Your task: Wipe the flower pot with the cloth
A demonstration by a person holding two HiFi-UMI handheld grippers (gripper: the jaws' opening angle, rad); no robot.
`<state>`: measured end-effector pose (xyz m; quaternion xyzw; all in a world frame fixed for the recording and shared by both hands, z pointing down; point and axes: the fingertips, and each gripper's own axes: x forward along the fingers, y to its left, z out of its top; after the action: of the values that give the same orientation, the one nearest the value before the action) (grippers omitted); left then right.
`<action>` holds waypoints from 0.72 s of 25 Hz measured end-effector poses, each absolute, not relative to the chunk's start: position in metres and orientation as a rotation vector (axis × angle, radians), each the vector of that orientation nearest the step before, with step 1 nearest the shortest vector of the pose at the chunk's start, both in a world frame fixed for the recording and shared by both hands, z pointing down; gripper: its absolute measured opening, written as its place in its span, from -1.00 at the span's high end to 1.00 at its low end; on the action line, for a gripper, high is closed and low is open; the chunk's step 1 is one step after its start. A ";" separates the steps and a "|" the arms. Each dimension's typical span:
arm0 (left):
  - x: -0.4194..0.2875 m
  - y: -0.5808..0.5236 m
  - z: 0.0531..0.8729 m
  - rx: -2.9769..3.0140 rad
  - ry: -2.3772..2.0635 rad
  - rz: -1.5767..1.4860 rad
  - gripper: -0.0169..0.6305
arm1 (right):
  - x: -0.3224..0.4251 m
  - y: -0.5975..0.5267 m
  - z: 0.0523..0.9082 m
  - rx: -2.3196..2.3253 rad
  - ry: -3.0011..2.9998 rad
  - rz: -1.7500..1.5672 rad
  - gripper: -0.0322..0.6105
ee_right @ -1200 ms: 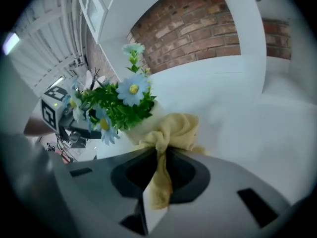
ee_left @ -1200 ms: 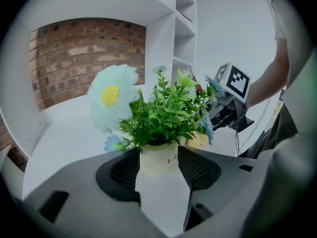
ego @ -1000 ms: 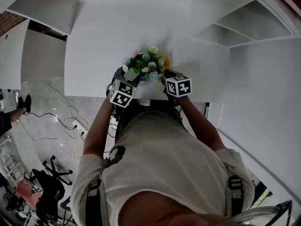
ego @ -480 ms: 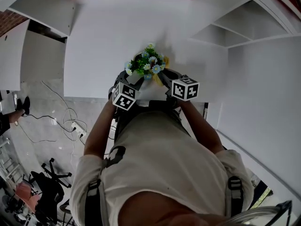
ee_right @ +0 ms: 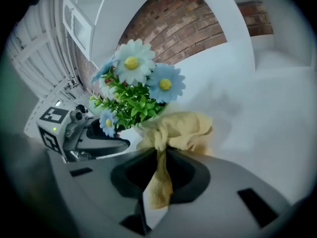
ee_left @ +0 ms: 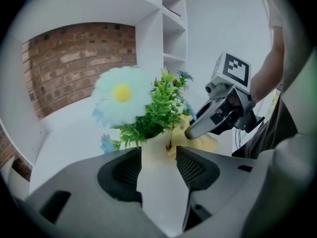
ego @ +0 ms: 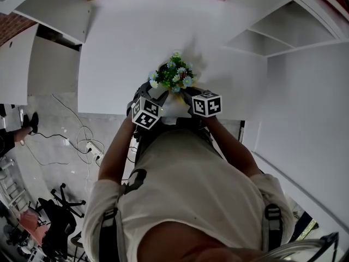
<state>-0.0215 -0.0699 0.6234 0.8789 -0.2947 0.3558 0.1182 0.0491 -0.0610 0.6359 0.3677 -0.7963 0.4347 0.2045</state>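
Jaws of the left gripper (ee_left: 158, 157) had just been closing and clamped the white flower pot (ee_left: 154, 144) between them. The right gripper (ee_right: 159, 153) pinched the yellow cloth (ee_right: 181, 128), which was bunched against the pot's side. The pot was near the table's (ego: 125, 48) front edge, with bare top beyond and shelves (ego: 262, 37) to the right. It was upright, flowers (ee_right: 133, 100) on top.

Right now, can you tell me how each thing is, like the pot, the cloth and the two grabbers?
left gripper: jaws have just been closing and press on the flower pot between them.
flower pot: upright, gripped at its sides.
right gripper: jaws shut on the cloth.
cloth: bunched up against the pot.
flowers: standing up in the pot.
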 end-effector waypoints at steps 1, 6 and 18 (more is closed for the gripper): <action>-0.026 -0.074 0.620 2.580 -0.876 1.030 0.23 | 0.050 -0.061 0.636 1.021 -2.221 1.216 0.69; -0.033 -0.093 0.597 2.640 -0.817 0.911 0.08 | 0.052 -0.063 0.619 1.007 -2.253 1.184 0.69; -0.013 -0.091 0.606 2.682 -0.731 0.962 0.04 | 0.049 -0.080 0.587 1.078 -2.337 1.150 0.68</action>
<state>-0.0126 -0.0906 0.6058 0.9072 -0.2471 0.3254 0.0999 0.0488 -0.0803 0.5868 0.3775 -0.8183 0.4025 0.1605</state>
